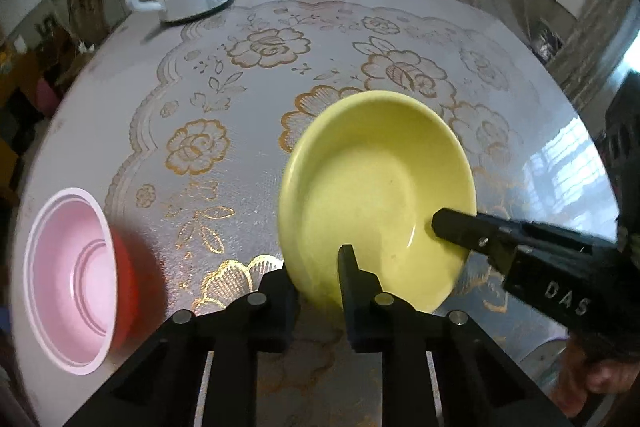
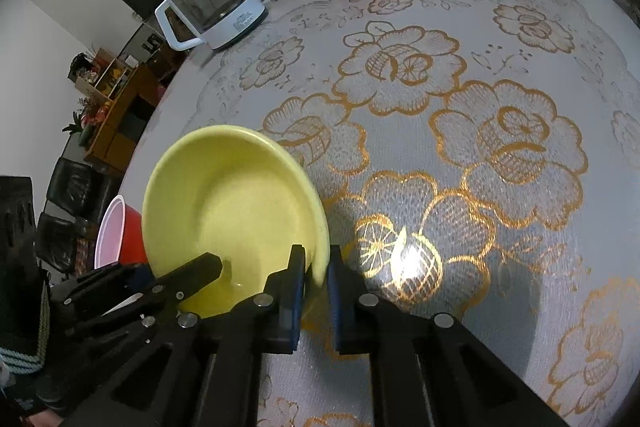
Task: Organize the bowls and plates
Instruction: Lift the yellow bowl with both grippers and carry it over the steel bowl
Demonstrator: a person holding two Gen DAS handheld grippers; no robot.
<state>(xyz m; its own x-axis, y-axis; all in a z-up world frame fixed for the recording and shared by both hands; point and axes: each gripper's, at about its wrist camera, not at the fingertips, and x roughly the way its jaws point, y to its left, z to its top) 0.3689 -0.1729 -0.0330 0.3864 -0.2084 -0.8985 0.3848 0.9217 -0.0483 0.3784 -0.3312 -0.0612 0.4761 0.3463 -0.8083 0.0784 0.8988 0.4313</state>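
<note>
Mid-transfer: yellow plate (image 1: 376, 187) tilted above desk (image 1: 280, 75), both claws, left (image 1: 320, 279) and right (image 2: 316, 267), pinching its rim. Next, probably needs levelling and lowering near red bowl (image 1: 76, 279).

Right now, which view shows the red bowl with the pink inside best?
The left wrist view: the red bowl shows its whole pink inside and rim. In the right wrist view the red bowl is partly hidden behind the yellow plate.
</note>
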